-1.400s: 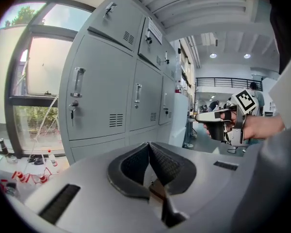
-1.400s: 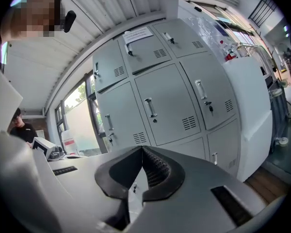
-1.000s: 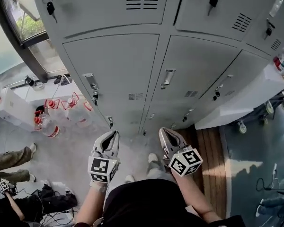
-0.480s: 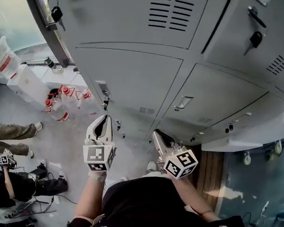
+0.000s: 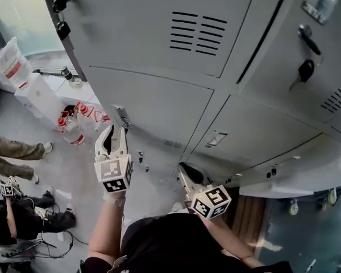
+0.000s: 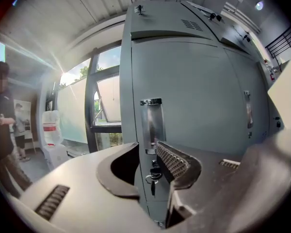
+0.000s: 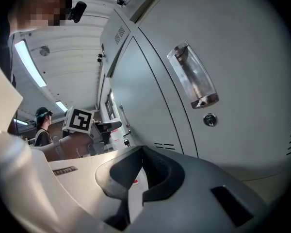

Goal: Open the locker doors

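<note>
Locker doors (image 5: 153,95): closed, an unbroken wall straight ahead. Handle (image 5: 121,117) and hanging key (image 6: 152,177) sit on the nearest door's face.
Floor (image 5: 85,175), left: an open strip.
Obstacles there: bottles (image 5: 74,127), white containers (image 5: 25,78), a person's legs (image 5: 11,151).

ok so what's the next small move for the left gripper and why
Probably ease the left gripper forward until its jaws straddle the handle, then close. Its jaws are opening with nothing between them yet, and they line up with that handle on the shut door, just above the key.
</note>
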